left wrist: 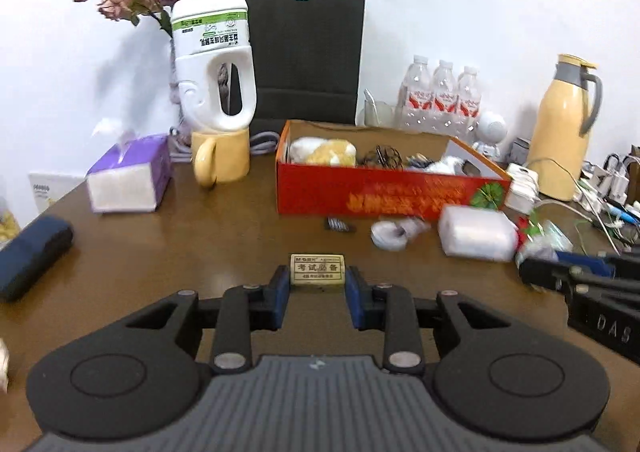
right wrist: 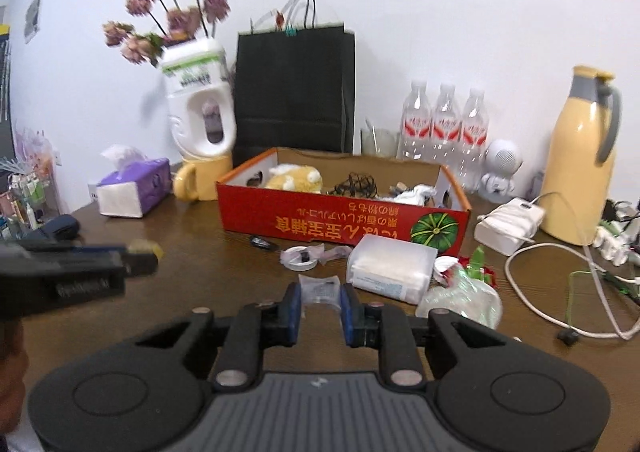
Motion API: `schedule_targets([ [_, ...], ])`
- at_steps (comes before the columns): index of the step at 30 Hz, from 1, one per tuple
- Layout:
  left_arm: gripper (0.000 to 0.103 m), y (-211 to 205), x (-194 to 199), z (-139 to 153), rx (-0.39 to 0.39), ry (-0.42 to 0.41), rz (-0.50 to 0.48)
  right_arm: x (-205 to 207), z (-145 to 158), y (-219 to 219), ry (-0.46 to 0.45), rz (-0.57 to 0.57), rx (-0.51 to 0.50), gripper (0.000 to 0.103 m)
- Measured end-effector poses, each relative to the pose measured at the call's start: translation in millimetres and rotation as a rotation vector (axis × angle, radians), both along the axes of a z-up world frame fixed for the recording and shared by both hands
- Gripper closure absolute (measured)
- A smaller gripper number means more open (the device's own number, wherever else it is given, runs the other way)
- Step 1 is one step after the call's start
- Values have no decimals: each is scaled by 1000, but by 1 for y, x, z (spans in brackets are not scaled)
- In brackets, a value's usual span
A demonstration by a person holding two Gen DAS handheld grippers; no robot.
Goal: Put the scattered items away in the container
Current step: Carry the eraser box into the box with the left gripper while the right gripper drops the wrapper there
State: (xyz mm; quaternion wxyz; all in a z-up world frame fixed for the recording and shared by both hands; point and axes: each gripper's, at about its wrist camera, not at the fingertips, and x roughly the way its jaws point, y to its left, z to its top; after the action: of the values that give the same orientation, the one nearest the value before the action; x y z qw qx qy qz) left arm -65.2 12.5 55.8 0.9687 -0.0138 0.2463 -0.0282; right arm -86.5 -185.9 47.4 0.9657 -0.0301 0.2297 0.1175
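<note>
The left gripper (left wrist: 318,284) pinches a tan eraser (left wrist: 317,270) near the red box (left wrist: 384,191). The right gripper (right wrist: 320,306) pinches a clear packet (right wrist: 320,289).

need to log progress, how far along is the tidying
Partly done. The red box already holds a plush toy and tangled cables. The left gripper is shut on an eraser; the right gripper is shut on a small plastic packet. A hair clip, tape roll and plastic case remain.
</note>
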Motion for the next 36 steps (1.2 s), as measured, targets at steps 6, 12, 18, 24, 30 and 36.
schedule_targets([
  [6, 73, -14, -54, 2, 49, -68, -17, -55, 4, -10, -65, -24, 73, 84],
  [12, 73, -19, -63, 13, 54, -131, -20, -73, 9, -9, -130, -16, 114, 84],
  [18, 73, -25, -32, 21, 9, -139, -41, -48, 15, -4, -147, 1, 132, 84],
  [24, 73, -41, 73, 73, -9, -295, -26, 48, 71, 8, -288, -10, 153, 84],
  [30, 73, -42, 142, 93, -77, -261, -8, 113, 99, -8, -290, -72, 191, 84],
  [36, 73, -51, 173, 85, -97, -191, -34, 148, 90, -37, -204, -115, 259, 84],
])
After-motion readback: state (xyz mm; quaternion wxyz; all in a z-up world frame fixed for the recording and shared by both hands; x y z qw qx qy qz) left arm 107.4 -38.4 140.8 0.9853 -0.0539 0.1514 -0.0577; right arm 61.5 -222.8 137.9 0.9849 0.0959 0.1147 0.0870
